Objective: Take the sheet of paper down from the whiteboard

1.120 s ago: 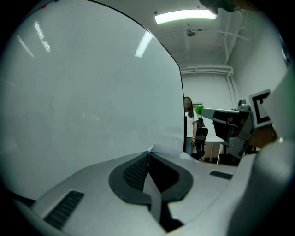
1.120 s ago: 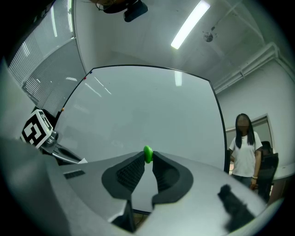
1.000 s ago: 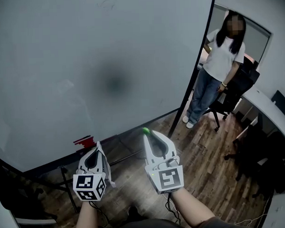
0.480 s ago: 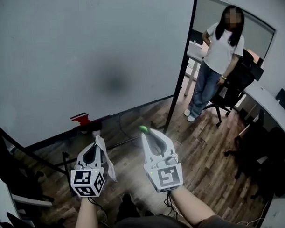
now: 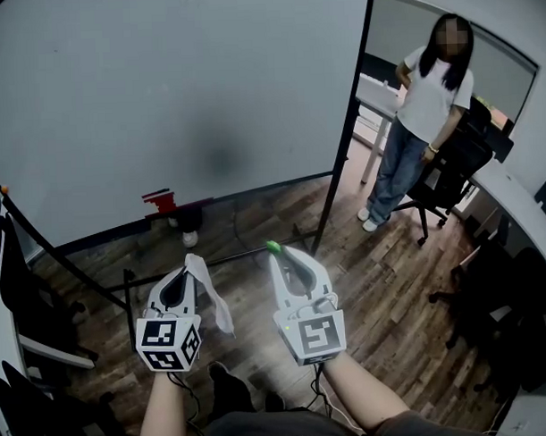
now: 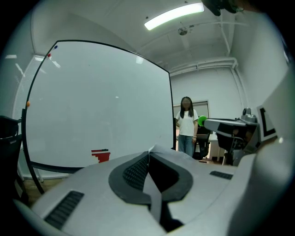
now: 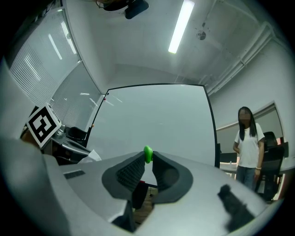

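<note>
paper [image 5: 210, 295] is pinched in the left gripper [image 5: 186, 273], whose jaws are pressed tight on it. the sheet hangs limp beside that gripper, well apart from the whiteboard [image 5: 162, 100], so it looks already taken down. the right gripper [image 5: 276, 254] nips a small green magnet [image 5: 274, 248] at its very tips, most likely the bit that kept the sheet up, so it had to come off too. the board is bare but for a red thing [image 5: 161, 201] low on it, and a person [image 5: 427, 109] stands off to the right.
</note>
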`<action>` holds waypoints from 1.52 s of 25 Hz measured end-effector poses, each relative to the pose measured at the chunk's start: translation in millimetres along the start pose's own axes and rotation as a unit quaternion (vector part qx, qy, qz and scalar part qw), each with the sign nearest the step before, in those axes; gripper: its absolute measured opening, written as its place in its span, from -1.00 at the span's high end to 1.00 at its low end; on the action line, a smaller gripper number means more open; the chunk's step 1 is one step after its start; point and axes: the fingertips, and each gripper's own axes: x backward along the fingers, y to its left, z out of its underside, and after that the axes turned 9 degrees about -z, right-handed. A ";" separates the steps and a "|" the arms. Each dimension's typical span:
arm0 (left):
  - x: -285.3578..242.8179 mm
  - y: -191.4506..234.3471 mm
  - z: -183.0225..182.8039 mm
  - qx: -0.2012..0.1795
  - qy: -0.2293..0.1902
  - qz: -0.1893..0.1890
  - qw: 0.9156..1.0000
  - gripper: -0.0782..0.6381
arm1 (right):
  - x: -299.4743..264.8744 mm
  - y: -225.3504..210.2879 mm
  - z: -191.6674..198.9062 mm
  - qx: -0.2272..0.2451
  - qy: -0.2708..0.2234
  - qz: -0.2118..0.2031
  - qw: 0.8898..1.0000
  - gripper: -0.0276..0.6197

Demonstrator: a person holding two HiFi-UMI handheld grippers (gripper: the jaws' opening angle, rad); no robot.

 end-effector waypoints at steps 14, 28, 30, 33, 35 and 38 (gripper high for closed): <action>37.4 14.3 -0.8 -0.002 -0.010 -0.013 1.000 0.75 | 17.2 24.8 -10.5 0.002 -0.007 -0.003 1.000 0.73; 76.0 62.9 9.1 -0.001 -0.009 0.012 1.000 0.75 | 14.5 91.6 -28.5 0.013 0.008 0.018 1.000 0.73; 84.0 70.3 9.7 0.002 -0.011 0.016 1.000 0.75 | 16.6 102.5 -32.3 0.013 0.008 0.022 1.000 0.73; 97.9 80.6 11.0 0.003 -0.016 0.022 1.000 0.75 | 20.1 121.0 -34.9 0.014 0.012 0.026 0.999 0.73; 107.0 87.1 11.6 0.003 -0.018 0.024 1.000 0.75 | 21.4 133.9 -37.1 0.014 0.014 0.026 0.999 0.73; 119.5 94.7 10.9 0.002 -0.020 0.029 0.999 0.75 | 23.6 151.2 -42.2 0.014 0.014 0.027 0.999 0.73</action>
